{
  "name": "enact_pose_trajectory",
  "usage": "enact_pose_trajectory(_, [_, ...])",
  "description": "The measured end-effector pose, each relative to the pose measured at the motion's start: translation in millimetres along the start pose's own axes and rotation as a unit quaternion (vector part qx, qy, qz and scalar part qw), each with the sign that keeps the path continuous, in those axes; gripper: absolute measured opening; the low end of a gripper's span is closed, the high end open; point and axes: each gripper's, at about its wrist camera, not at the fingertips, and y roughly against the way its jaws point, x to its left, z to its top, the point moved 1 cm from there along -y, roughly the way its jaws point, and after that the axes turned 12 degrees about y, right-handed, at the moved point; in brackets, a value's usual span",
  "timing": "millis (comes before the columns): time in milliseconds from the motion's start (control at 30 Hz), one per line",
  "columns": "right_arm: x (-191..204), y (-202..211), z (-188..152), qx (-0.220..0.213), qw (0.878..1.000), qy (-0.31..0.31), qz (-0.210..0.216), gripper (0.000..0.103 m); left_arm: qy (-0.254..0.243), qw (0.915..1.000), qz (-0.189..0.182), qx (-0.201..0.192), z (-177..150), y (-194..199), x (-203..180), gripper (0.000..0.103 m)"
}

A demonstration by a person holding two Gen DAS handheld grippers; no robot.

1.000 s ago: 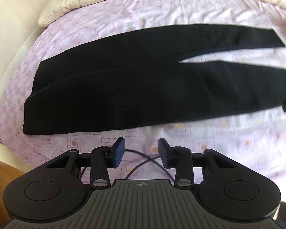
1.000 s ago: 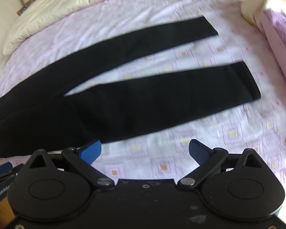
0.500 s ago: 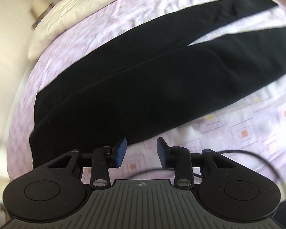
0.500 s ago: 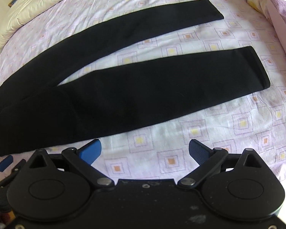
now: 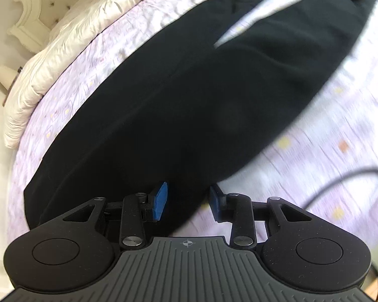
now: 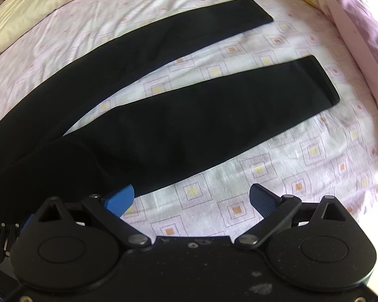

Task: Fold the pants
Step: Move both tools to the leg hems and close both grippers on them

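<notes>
Left gripper (image 5: 188,202): it points steeply down over the waist end of the pants, jaws partly apart, and nothing is pressed between the blue pads (image 5: 160,200).
Pants (image 6: 179,115): black, flat on the bed sheet (image 6: 315,151), the two legs spread in a narrow V toward the right.
Right gripper (image 6: 191,200): it points almost straight down, jaws wide apart and empty, above the sheet just beside the near leg's lower edge.

Pants (image 5: 189,105) waistband hidden by left gripper — bedsheet (image 5: 327,138) blurred.
</notes>
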Motion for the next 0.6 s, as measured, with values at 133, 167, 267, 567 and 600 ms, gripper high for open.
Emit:
enact_pose_trajectory(133, [2.1, -4.8, -0.1, -0.002, 0.999, -0.031, -0.019, 0.102, 0.030, 0.9985, -0.043, 0.018, 16.3, -15.1, 20.3, 0.035])
enact_pose_trajectory(167, [0.7, -6.9, -0.8, -0.003, 0.999, -0.041, -0.023, 0.102, 0.037, 0.9975, -0.056, 0.021, 18.2, -15.8, 25.5, 0.035])
enact_pose_trajectory(267, [-9.3, -13.6, -4.1, -0.006, 0.996, -0.083, -0.033, 0.102, 0.048, 0.9940, -0.095, 0.024, 18.8, -16.7, 40.9, 0.034])
enact_pose_trajectory(567, [-78.2, -31.3, -10.3, -0.036, 0.975, -0.213, -0.043, 0.101, 0.079, 0.9844, -0.152, 0.040, 29.2, -24.0, 57.2, 0.011])
enact_pose_trajectory(600, [-87.1, -33.5, -9.4, -0.040, 0.973, -0.222, -0.041, 0.101, 0.090, 0.9838, -0.148, 0.045, 31.8, -24.1, 57.2, 0.011])
